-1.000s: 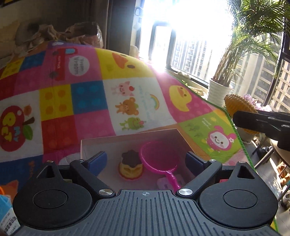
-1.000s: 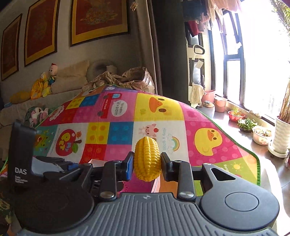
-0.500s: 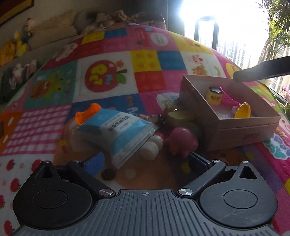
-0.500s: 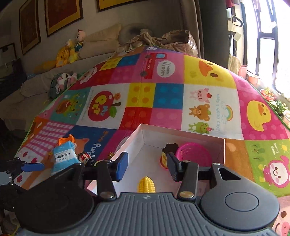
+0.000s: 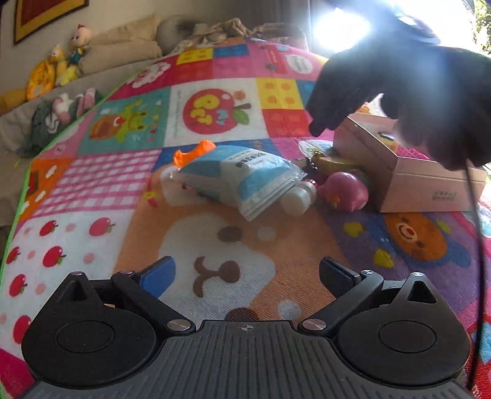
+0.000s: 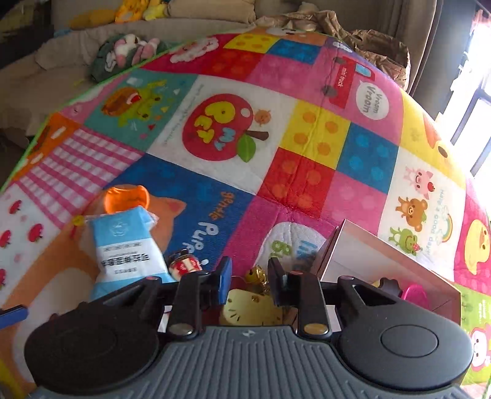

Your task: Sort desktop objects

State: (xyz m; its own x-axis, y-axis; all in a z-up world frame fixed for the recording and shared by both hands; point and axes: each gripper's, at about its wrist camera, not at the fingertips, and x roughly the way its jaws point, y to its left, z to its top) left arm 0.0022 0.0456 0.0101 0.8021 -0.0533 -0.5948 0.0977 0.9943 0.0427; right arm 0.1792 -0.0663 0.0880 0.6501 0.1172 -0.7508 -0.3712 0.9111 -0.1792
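— Since 0.5 s ago, what moved?
— Right gripper point(image 6: 249, 277) swung off the box point(image 6: 396, 264) to the yellow cat-face toy point(image 6: 250, 310) at 6 o'clock; the corn is out of view.
— Its jaws?
— Half open, holding nothing.
— Left gripper point(image 5: 245, 271)?
— Wide open, bare, over the mat point(image 5: 233, 251). Blue packet point(image 5: 242, 176) at 12 o'clock, pink toy point(image 5: 345, 191) and box point(image 5: 429, 184) at 1 o'clock.

A family living room — a bright patchwork cartoon play mat point(image 6: 307, 147) covers the surface, with stuffed dolls point(image 5: 61, 66) lined along a beige sofa point(image 5: 122, 58) beyond its far edge, a gold-framed picture point(image 5: 46, 15) on the wall, and a sunlit window point(image 6: 478, 101) at the right — a home with children.
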